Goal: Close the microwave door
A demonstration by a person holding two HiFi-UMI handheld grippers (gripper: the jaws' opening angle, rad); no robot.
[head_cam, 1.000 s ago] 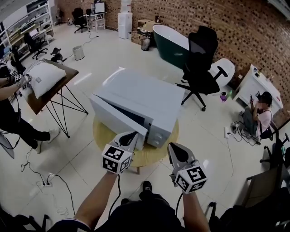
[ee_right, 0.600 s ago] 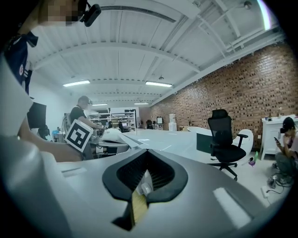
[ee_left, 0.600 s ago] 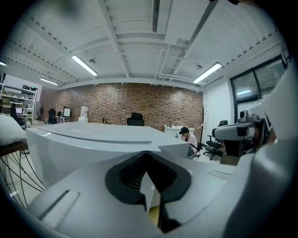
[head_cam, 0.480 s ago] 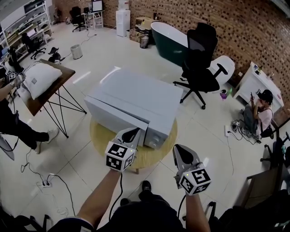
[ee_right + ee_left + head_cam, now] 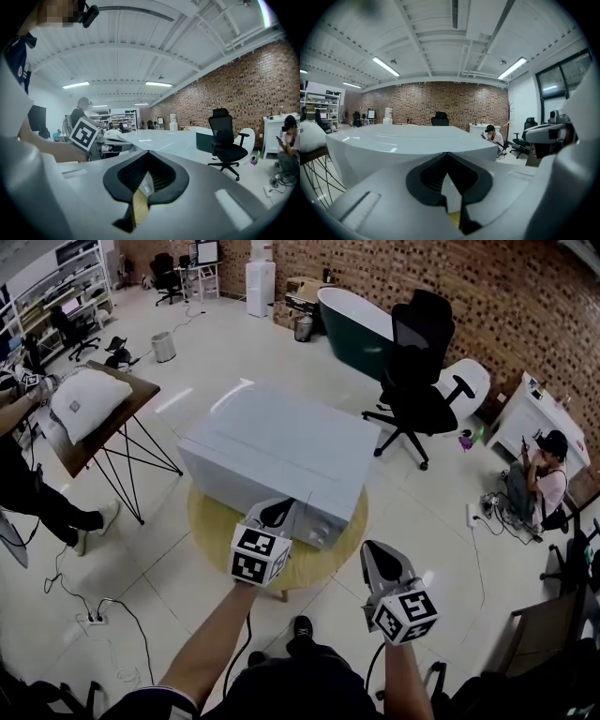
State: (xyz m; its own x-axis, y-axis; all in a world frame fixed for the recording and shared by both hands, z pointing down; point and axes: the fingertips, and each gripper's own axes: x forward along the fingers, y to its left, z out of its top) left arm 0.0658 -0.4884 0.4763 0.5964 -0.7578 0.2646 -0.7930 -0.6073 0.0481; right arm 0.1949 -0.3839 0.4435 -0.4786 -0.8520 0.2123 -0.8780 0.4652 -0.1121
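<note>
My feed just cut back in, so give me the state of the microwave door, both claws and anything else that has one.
Microwave door: looks shut, flush with the front.
Left claw: shut, empty, tip at the door's front near its right edge.
Right claw: shut, empty, held apart from the microwave.
Office chair: upright, nobody in it.

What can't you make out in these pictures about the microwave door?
- Whether the door is latched: in the head view, the front of the microwave is steeply foreshortened and partly behind the left gripper.
- Gripper-to-door contact: the left gripper view shows only a sliver between its jaws.
- Print on the control panel: too small in the head view.
</note>
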